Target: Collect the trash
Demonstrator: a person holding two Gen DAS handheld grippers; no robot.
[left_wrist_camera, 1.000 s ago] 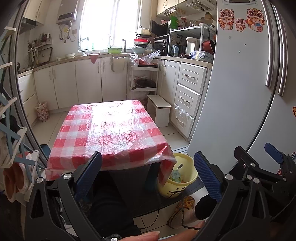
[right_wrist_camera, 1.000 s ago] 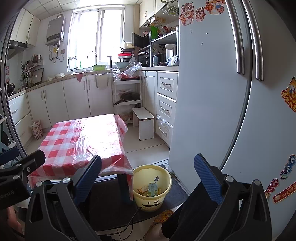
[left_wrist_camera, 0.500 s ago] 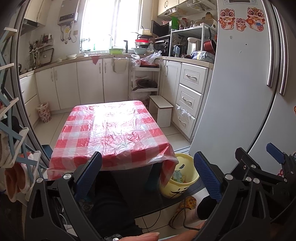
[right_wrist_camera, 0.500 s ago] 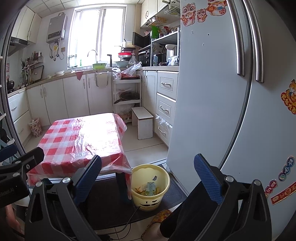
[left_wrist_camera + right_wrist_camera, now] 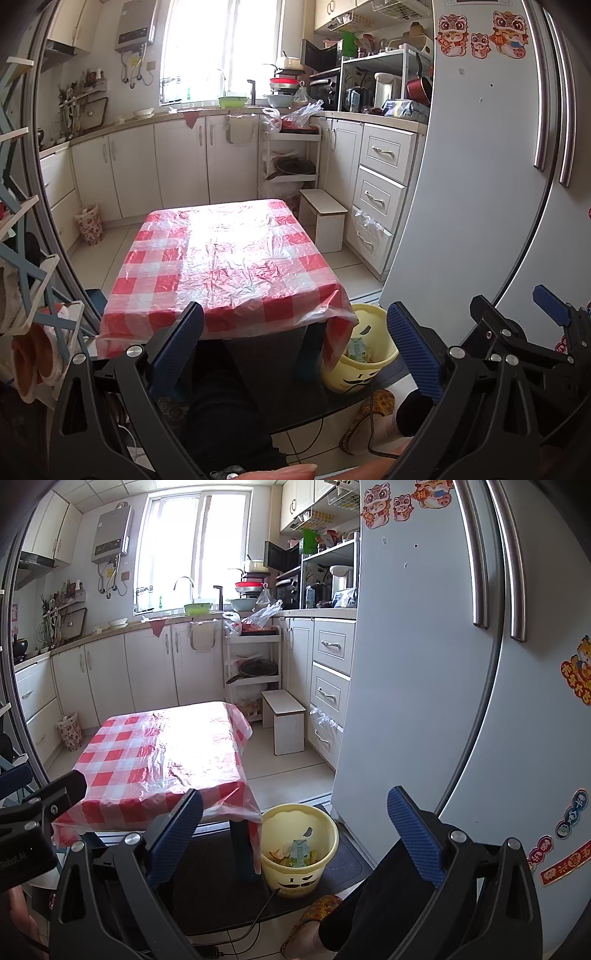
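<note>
A yellow bin point(image 5: 299, 843) stands on a dark mat by the table's near right corner and holds a small carton point(image 5: 300, 853) and scraps. It also shows in the left wrist view point(image 5: 360, 356), partly under the tablecloth. The low table point(image 5: 225, 258) has a red-and-white checked cloth under clear plastic, with nothing on top. My left gripper point(image 5: 295, 349) is open and empty, held above the person's lap before the table. My right gripper point(image 5: 291, 830) is open and empty, above the floor near the bin.
A grey fridge point(image 5: 424, 664) stands close on the right. A white step stool point(image 5: 284, 722) and drawers point(image 5: 330, 686) lie beyond the bin. A trolley point(image 5: 290, 158) stands behind the table. A small floral bin point(image 5: 88, 223) is at back left. A cable point(image 5: 255, 923) runs on the floor.
Both grippers have drifted slightly back and up, so the table and bin sit a little lower in view. Both stay open and empty.
</note>
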